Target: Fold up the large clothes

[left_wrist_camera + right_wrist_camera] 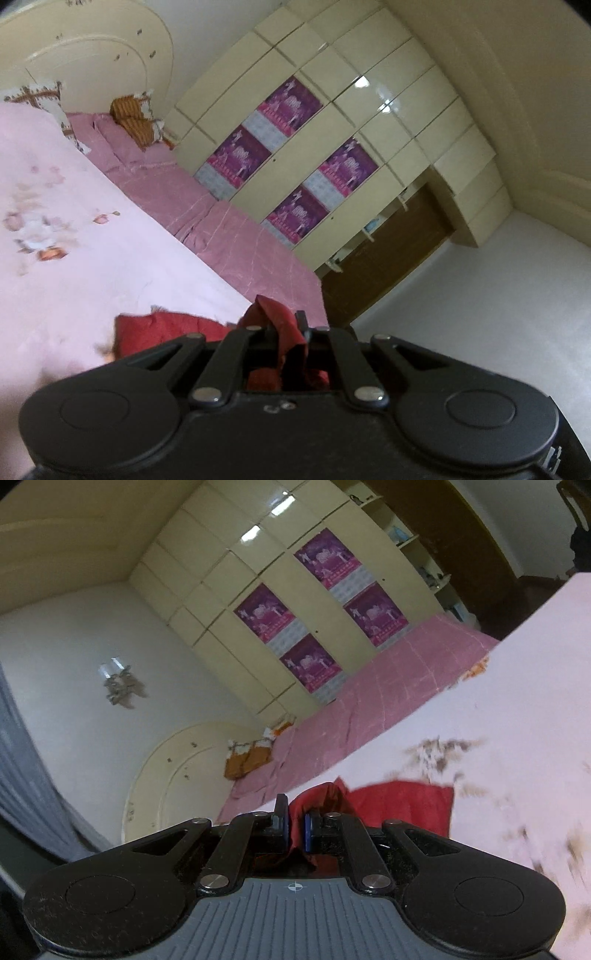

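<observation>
A red garment [166,328] lies on a pale pink floral sheet [92,240] spread over the bed. My left gripper [286,332] is shut on a bunched edge of the red garment, which sticks up between its jaws. In the right wrist view the same red garment [402,805] spreads to the right over the sheet [498,709]. My right gripper [296,827] is shut on another bunched edge of it, pinched between the blue pads [283,829]. Both views are tilted and blurred.
A darker pink quilt [221,221] covers the far side of the bed. Orange striped pillows [133,118] lean by the cream headboard [92,48]. A cream wardrobe with purple posters [332,147] lines the wall. A dark wooden door [384,254] stands beyond the bed's foot.
</observation>
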A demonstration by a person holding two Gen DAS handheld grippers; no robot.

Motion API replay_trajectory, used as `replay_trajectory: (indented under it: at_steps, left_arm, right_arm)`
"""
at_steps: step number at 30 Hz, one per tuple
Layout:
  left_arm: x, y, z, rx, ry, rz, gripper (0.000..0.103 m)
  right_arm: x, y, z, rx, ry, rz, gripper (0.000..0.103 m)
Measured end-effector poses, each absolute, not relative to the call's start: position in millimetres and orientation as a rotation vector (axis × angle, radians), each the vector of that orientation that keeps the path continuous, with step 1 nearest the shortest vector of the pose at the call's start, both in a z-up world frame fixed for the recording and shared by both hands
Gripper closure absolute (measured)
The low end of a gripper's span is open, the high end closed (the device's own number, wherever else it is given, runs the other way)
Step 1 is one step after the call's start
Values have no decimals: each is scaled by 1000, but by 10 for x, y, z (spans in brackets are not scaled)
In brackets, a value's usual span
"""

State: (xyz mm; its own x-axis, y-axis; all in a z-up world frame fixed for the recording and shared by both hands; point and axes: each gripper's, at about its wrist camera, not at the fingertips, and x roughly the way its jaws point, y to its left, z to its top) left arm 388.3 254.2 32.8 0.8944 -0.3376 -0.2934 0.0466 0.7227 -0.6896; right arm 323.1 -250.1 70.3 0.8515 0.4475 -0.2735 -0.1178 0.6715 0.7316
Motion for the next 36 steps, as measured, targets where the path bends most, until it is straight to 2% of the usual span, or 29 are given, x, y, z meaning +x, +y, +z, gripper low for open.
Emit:
replay_trajectory:
  at_steps: [7, 9, 10, 11, 12, 13, 14, 16, 19, 22, 25, 26, 27, 28, 29, 30, 32, 36]
  left_arm:
    - [5052, 2660, -212, -705, 574, -214, 98]
    - [5257, 2684, -399, -674, 612, -225, 95]
    - [5352, 2671, -477, -647, 628, -224, 85]
    - [5421, 2679, -553, -631, 636, -217, 67]
    - [5474, 2697, -615, -629, 640, -210, 51]
    - [5486, 2724, -655, -629, 625, -191, 17]
    - [5478, 2744, -686, -626, 595, -170, 6]
    - [5508, 2816, -762, -634, 598, -158, 8]
    - [5601, 2874, -912, -624, 671, -180, 22]
    - [5777, 2862, -1081, -582, 798, -211, 27]
    - [5950, 2823, -1217, -545, 891, -232, 40]
    - [5975, 2791, -1238, -516, 902, -231, 53]
    - [5976, 2767, -1244, -494, 900, -234, 63]
    - [5997, 2748, -1232, -481, 896, -248, 84]
    - [5987, 2728, -1191, -462, 874, -249, 91]
    - [5956, 2698, -1117, -428, 840, -244, 94]
    - [5849, 2638, -918, -365, 748, -247, 98]
    - [5797, 2549, -607, -296, 598, -252, 98]
  right_arm:
    - [4496, -2460, 156, 813, 575, 232, 96]
    - [4745, -2441, -72, 808, 620, 219, 96]
    - [4826, -2428, -174, 797, 630, 219, 96]
    - [4915, -2404, -258, 771, 642, 206, 95]
    - [5007, -2373, -331, 733, 667, 177, 76]
    - [5049, -2352, -379, 700, 673, 143, 54]
    - [5042, -2334, -409, 658, 637, 104, 19]
    - [5102, -2336, -491, 611, 626, 93, 18]
    - [5222, -2377, -692, 610, 666, 83, 18]
    - [5360, -2353, -870, 568, 728, 90, 25]
    - [5516, -2268, -991, 519, 790, 110, 26]
    - [5561, -2227, -1026, 494, 811, 108, 31]
    - [5614, -2189, -1077, 475, 832, 116, 49]
    - [5645, -2151, -1110, 461, 847, 129, 64]
    - [5662, -2110, -1133, 432, 855, 136, 88]
    - [5650, -2058, -1115, 385, 839, 131, 98]
    - [5554, -2012, -981, 338, 754, 124, 100]
    - [5463, -2020, -721, 309, 602, 115, 100]
